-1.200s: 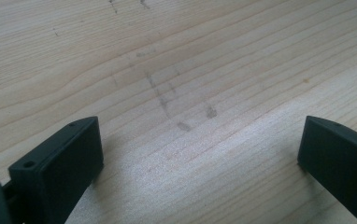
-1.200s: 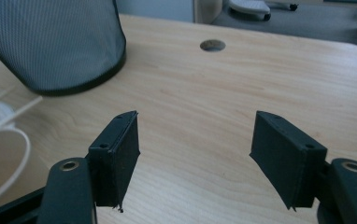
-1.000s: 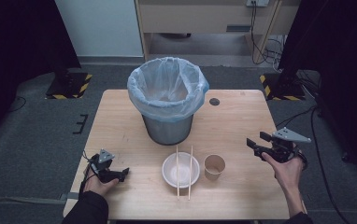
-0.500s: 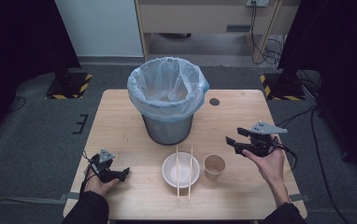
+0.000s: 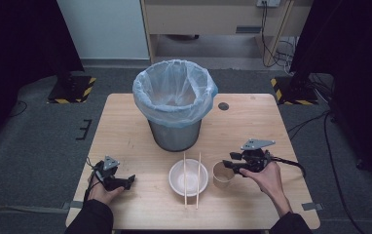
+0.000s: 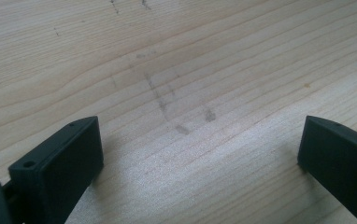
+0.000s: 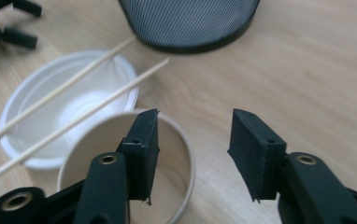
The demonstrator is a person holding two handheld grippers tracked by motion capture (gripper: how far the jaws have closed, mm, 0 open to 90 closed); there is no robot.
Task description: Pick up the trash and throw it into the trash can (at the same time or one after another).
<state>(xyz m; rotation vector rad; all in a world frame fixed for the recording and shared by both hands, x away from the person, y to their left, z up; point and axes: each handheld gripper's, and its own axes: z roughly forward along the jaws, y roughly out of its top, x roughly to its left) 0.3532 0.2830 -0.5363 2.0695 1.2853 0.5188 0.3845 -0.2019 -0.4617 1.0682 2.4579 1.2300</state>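
Note:
A brown paper cup (image 5: 221, 174) stands upright on the wooden table (image 5: 125, 131), right of a white bowl (image 5: 188, 178) that has two wooden chopsticks (image 5: 192, 179) laid across it. My right gripper (image 5: 234, 164) is at the cup's right rim. In the right gripper view its jaws have just been closing; one jaw hangs over the cup's (image 7: 174, 186) mouth and the other outside it, so the rim lies between them untouched, and the gripper (image 7: 195, 116) is open. My left gripper (image 5: 127, 181) rests at the front left, open (image 6: 200, 140) over bare wood.
A dark mesh bin (image 5: 175, 105) lined with a pale blue bag stands at the table's middle, just behind the bowl (image 7: 50, 116) and chopsticks (image 7: 97, 109). A small dark round mark (image 5: 223, 106) sits on the table to the bin's right.
My right gripper has moved left and a little down from the table's right side to the cup, and its jaws have narrowed. The left gripper has stayed put.

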